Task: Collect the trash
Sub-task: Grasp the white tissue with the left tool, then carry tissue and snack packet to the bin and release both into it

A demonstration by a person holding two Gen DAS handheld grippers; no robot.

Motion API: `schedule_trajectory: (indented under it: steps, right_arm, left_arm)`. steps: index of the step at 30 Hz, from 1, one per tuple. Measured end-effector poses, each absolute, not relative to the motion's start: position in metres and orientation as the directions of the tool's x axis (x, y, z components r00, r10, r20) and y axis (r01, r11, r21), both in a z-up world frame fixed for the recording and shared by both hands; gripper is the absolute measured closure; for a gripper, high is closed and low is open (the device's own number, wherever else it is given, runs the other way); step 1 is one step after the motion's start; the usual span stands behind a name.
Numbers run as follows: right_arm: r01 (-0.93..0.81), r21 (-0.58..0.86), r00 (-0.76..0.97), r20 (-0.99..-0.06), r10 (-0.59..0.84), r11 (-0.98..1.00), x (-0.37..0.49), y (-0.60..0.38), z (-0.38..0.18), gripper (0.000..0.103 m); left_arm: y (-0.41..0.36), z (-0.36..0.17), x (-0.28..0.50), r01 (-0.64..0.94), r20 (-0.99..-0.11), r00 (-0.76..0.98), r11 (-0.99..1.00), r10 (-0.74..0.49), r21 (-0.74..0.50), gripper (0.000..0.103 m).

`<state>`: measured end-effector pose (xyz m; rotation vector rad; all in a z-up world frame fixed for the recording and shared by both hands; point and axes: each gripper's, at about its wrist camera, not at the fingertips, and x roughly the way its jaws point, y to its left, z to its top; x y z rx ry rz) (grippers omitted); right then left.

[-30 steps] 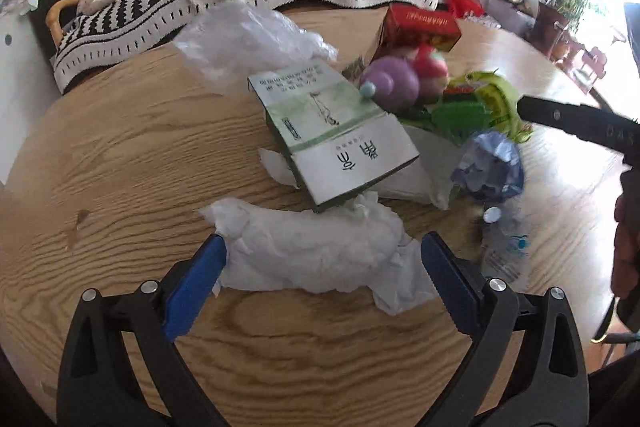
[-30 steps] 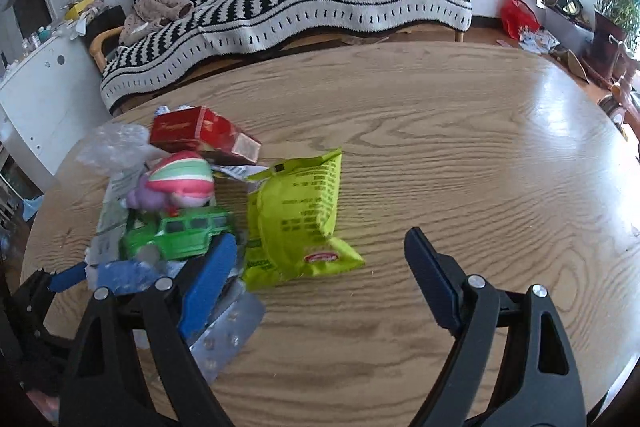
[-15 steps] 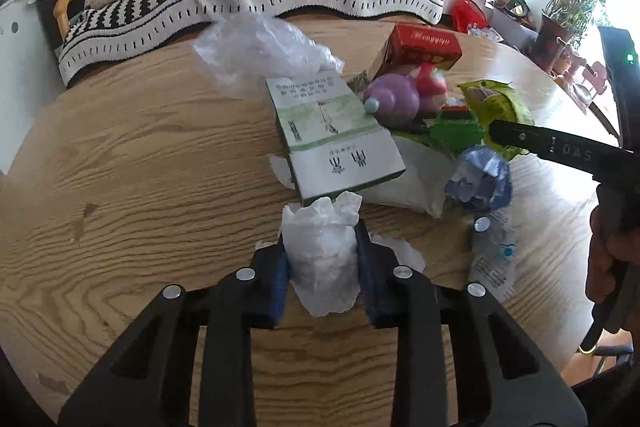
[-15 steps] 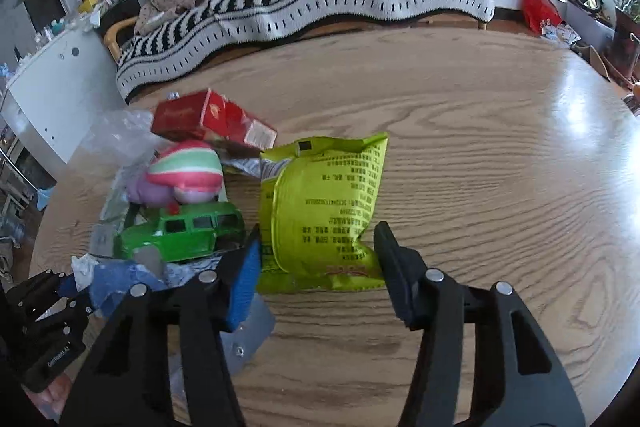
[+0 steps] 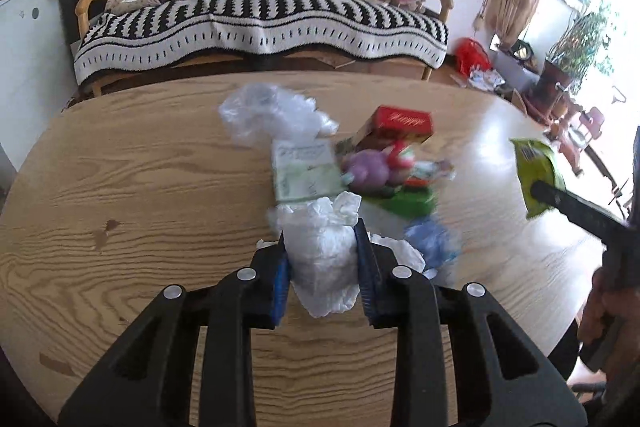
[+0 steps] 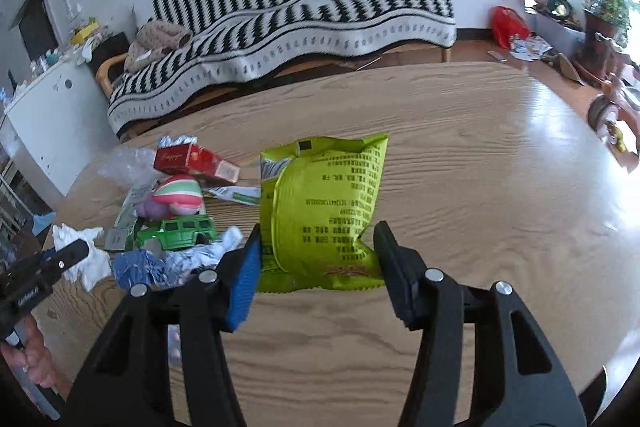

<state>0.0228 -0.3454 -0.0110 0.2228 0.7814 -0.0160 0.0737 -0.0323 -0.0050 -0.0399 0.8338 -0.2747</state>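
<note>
My left gripper (image 5: pixel 322 269) was clamped on a wad of white tissue (image 5: pixel 320 247), its blue pads pressing both sides so the paper bulged above and hung below them. Just past its tips lay a green and white carton (image 5: pixel 304 171), and beyond that a crumpled clear plastic bag (image 5: pixel 272 111). To the right of the carton sat a purple and pink toy (image 5: pixel 376 169), with a red box (image 5: pixel 402 121) behind it. A crumpled blue wrapper (image 5: pixel 430 241) lay close off the right finger, on the wooden table (image 5: pixel 140 187).

My right gripper (image 6: pixel 318 269) was closed on the lower end of a yellow-green snack packet (image 6: pixel 324 207), which stood up between the pads with its printed back towards me, the foot of it pinched. Left of that tool were a green toy car (image 6: pixel 178 233), with the striped toy on top of it, and the blue wrapper and some crumpled silver foil (image 6: pixel 200 257) nearer to the left finger. Farther left I could see the tissue in my other tool. Beyond the table's far edge stood a sofa under a black and white striped blanket (image 6: pixel 304 23).
</note>
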Motion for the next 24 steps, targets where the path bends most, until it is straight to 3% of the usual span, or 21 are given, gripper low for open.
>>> schedule_trajectory:
  steps: [13, 24]
  right_arm:
    - [0.367, 0.150, 0.715, -0.677, -0.175, 0.918, -0.129, -0.482, 0.010, 0.049]
    - [0.662, 0.145, 0.580, -0.721, -0.379, 0.736, -0.289, -0.591, -0.015, 0.049]
  left_arm:
    - [-0.197, 0.019, 0.030, 0.503, -0.647, 0.587, 0.845, -0.487, -0.181, 0.075]
    - [-0.383, -0.015, -0.071, 0.779, -0.647, 0.324, 0.583, -0.690, -0.230, 0.075]
